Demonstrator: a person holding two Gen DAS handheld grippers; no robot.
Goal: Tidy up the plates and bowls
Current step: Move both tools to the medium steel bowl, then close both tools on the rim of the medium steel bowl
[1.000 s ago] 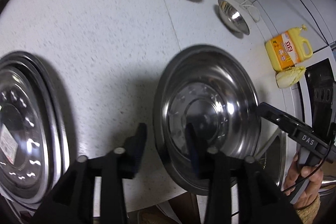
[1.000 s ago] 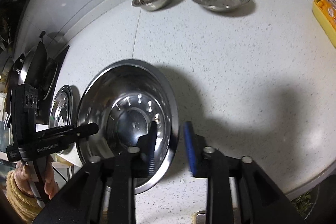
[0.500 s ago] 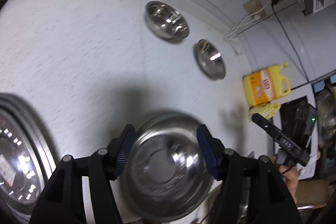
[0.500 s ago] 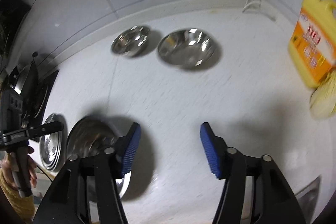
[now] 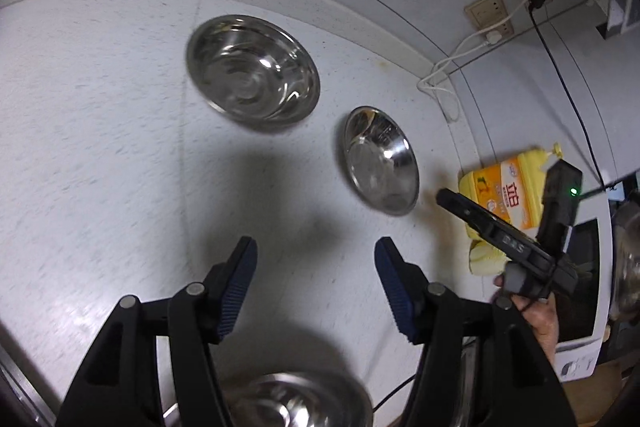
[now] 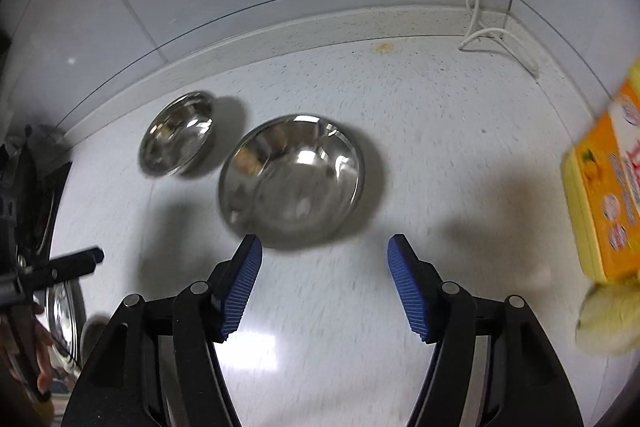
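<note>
A: Steel everywhere. Going left to right in the left wrist view: speckled white counter (image 5: 100, 147), then the first bowl (image 5: 253, 67) near the back wall, then the second bowl (image 5: 380, 161) just to its right. They sit close together but apart.

B: Which one's bigger?

A: Can't tell, the two views disagree. Fisheye.

B: Left claw?

A: Left gripper (image 5: 315, 279) is spread wide, nothing between the blue pads (image 5: 236, 287). It hangs over bare counter, short of both bowls. A third steel dish (image 5: 296, 403) shows at the bottom edge, behind the fingers.

B: Further right?

A: Yellow detergent jug (image 5: 504, 195) by the wall, something pale yellow (image 5: 486, 261) at its foot, can't say what. White cable (image 5: 460, 59) runs up to a wall socket (image 5: 490, 13). The other handheld tool is in front of the jug.

B: Right wrist view?

A: Left edge: a hand (image 6: 28, 343) with the other tool, plus a steel plate (image 6: 64, 315) below it. Then the first bowl (image 6: 176, 133), then the second bowl (image 6: 292, 175), both upright on the counter (image 6: 440, 147).

B: Right claw?

A: Right gripper (image 6: 325, 281) is wide and its jaws are opening. Empty between the pads. Left fingertip (image 6: 250, 247) sits just beside the near rim of the second bowl; contact unclear. Jug (image 6: 608, 195) at the far right, blurred.
</note>
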